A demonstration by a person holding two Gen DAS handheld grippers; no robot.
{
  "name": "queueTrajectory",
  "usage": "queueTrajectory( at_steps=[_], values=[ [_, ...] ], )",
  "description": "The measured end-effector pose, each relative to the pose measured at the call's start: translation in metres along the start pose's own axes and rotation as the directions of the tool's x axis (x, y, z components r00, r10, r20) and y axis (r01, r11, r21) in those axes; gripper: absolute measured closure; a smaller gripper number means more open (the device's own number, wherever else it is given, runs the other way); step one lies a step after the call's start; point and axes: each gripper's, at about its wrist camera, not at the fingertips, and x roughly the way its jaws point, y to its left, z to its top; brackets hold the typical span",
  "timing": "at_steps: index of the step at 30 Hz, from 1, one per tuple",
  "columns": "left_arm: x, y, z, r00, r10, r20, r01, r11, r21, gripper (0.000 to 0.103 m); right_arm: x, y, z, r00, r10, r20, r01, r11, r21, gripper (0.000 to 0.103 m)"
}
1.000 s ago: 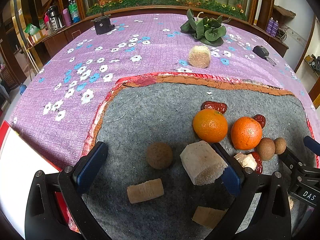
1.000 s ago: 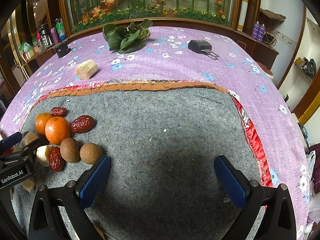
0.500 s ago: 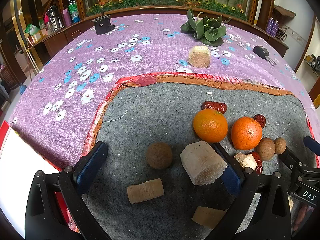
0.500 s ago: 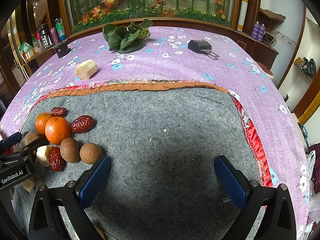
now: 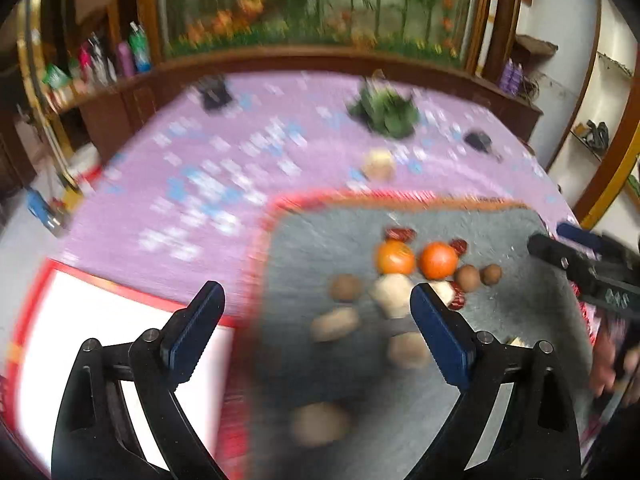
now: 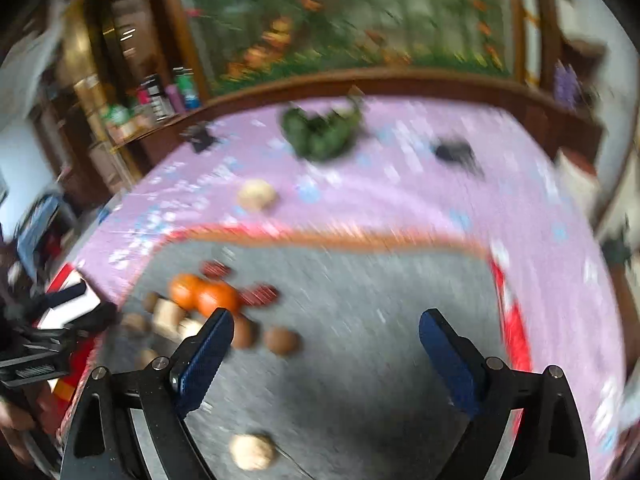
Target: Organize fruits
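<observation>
Both views are smeared by motion blur, so small details are hard to read.

In the left wrist view, a white tray with a red rim (image 5: 80, 320) lies at about eight o'clock, just beside the left edge of the grey felt mat with a red and orange border (image 5: 500, 320). The left gripper (image 5: 316, 328) hangs above where tray and mat meet; its blue-padded jaws stand wide and are closing, with nothing pressed between them. On the mat, right of centre, the fruits sit in a loose cluster: two round orange tangerines (image 5: 394, 257) side by side, dark red dried dates (image 5: 400, 234) just behind them toward twelve o'clock, small brown round fruits (image 5: 467, 278) to their right at about three o'clock, and pale beige cut chunks (image 5: 394, 294) in front toward six o'clock. Beyond the mat, a purple tablecloth with white and blue flowers (image 5: 208, 184) covers the table, with a green leafy plant (image 5: 384, 112) at twelve o'clock.

In the right wrist view, the same cluster lies at about nine o'clock on the mat. The right gripper (image 6: 326, 340) hovers over bare felt to the right of the fruits, well apart from the tangerines; its blue-padded jaws are also wide and closing, gripping nothing. One pale round piece (image 6: 253, 451) lies alone at six o'clock.
</observation>
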Motion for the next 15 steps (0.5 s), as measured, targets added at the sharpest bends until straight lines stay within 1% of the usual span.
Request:
queueTrajectory(
  at_steps=[1, 2, 3, 4, 5, 6, 7, 8, 9, 11, 13, 14, 15],
  values=[
    [-0.01, 0.008, 0.0, 1.0, 0.02, 0.013, -0.02, 1.0, 0.009, 0.008, -0.001, 0.013, 0.008, 1.0, 0.026, 0.01, -0.026, 0.999, -0.044, 0.009],
    [-0.017, 0.014, 0.0, 0.999, 0.031, 0.018, -0.032, 0.999, 0.012, 0.008, 0.001, 0.026, 0.015, 0.998, 0.058, 0.003, -0.058, 0.995, -0.081, 0.009],
    [-0.025, 0.022, -0.001, 0.999, 0.044, 0.024, -0.045, 0.999, 0.014, 0.008, 0.007, 0.038, 0.02, 0.997, 0.079, -0.019, -0.081, 0.99, -0.115, 0.009],
    [-0.03, 0.027, -0.003, 0.998, 0.059, 0.03, -0.06, 0.998, 0.018, 0.008, 0.016, 0.053, 0.024, 0.996, 0.077, -0.05, -0.083, 0.986, -0.147, 0.011],
    [-0.035, 0.031, -0.005, 0.997, 0.075, 0.036, -0.076, 0.997, 0.026, 0.008, 0.025, 0.064, 0.027, 0.996, 0.066, -0.067, -0.076, 0.982, -0.172, 0.016],
    [-0.04, 0.034, -0.007, 0.995, 0.096, 0.041, -0.098, 0.994, 0.043, 0.008, 0.034, 0.073, 0.028, 0.995, 0.059, -0.079, -0.073, 0.978, -0.196, 0.024],
    [-0.042, 0.035, -0.009, 0.993, 0.113, 0.047, -0.115, 0.992, 0.059, 0.008, 0.044, 0.08, 0.028, 0.993, 0.059, -0.1, -0.079, 0.975, -0.21, 0.028],
    [-0.044, 0.036, -0.01, 0.991, 0.123, 0.052, -0.127, 0.989, 0.072, 0.008, 0.053, 0.084, 0.027, 0.99, 0.063, -0.13, -0.09, 0.973, -0.211, 0.036],
    [-0.047, 0.036, -0.012, 0.989, 0.132, 0.06, -0.137, 0.987, 0.087, 0.008, 0.063, 0.087, 0.027, 0.984, 0.067, -0.164, -0.1, 0.974, -0.204, 0.039],
    [-0.05, 0.033, -0.011, 0.988, 0.133, 0.074, -0.141, 0.984, 0.109, 0.008, 0.079, 0.084, 0.024, 0.979, 0.046, -0.2, -0.082, 0.981, -0.176, 0.039],
    [-0.05, 0.029, -0.009, 0.99, 0.109, 0.089, -0.119, 0.985, 0.127, 0.008, 0.091, 0.075, 0.018, 0.972, 0.027, -0.233, -0.064, 0.986, -0.152, 0.038],
    [-0.049, 0.026, -0.006, 0.991, 0.095, 0.096, -0.108, 0.985, 0.136, 0.008, 0.091, 0.071, 0.014, 0.974, 0.016, -0.226, -0.052, 0.987, -0.152, 0.039],
    [-0.046, 0.022, -0.004, 0.992, 0.084, 0.096, -0.097, 0.985, 0.145, 0.008, 0.092, 0.067, 0.012, 0.97, 0.024, -0.243, -0.061, 0.987, -0.148, 0.04]
  ],
)
